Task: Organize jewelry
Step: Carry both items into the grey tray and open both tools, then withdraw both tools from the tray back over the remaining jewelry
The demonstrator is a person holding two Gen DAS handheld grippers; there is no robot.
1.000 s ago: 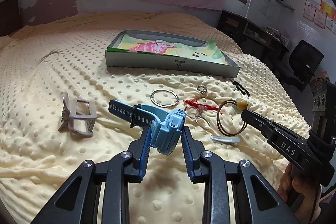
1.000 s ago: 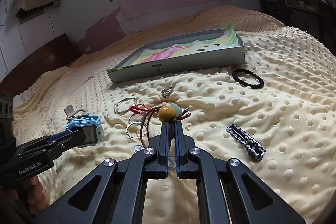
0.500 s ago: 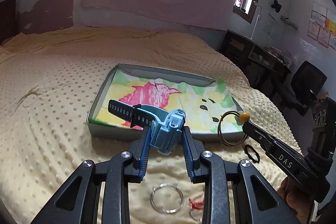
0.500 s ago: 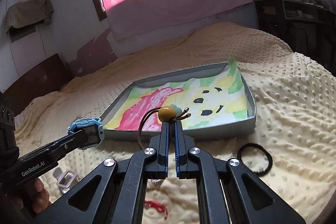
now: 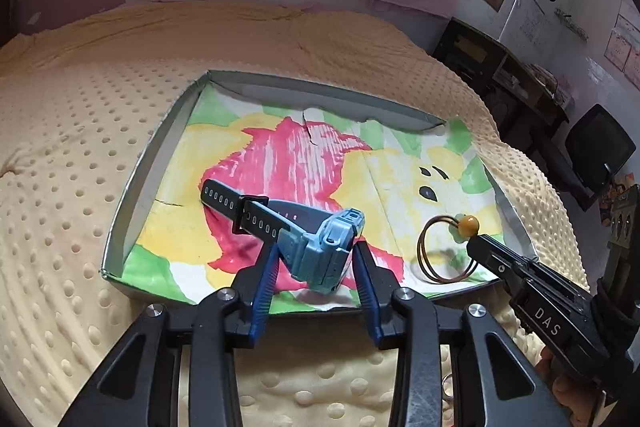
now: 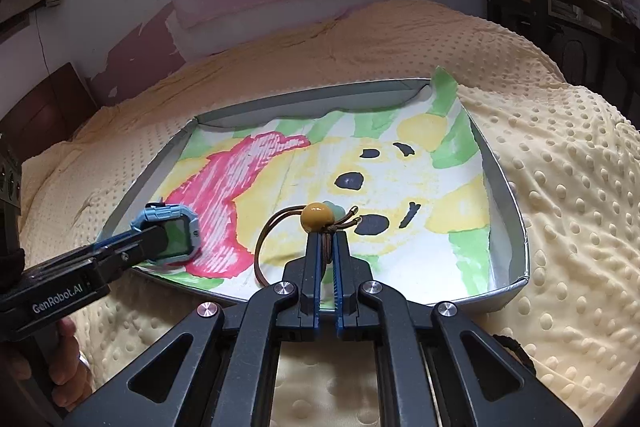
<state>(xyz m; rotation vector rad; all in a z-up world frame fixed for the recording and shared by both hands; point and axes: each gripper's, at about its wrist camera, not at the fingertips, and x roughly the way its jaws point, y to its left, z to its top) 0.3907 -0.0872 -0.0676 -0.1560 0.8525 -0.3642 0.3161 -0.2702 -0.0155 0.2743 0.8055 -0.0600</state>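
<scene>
My left gripper (image 5: 316, 259) is shut on a blue watch (image 5: 324, 247) with a dark strap and holds it over the near left part of a grey tray (image 5: 132, 187) lined with a painted sheet. It also shows in the right wrist view (image 6: 172, 237). My right gripper (image 6: 326, 239) is shut on a brown hair tie with a yellow bead (image 6: 316, 215) and holds it over the tray's (image 6: 516, 227) near middle. In the left wrist view the hair tie (image 5: 440, 251) hangs above the tray's near right corner.
The tray lies on a yellow dotted blanket (image 5: 60, 147) that covers a bed. A black hair tie (image 6: 516, 351) lies on the blanket just right of my right gripper's body. Dark furniture (image 5: 520, 75) stands at the far right.
Both grippers have moved forward from the loose jewelry on the blanket to above the tray, carrying the watch and the hair tie. The loose rings and clips have dropped out of view.
</scene>
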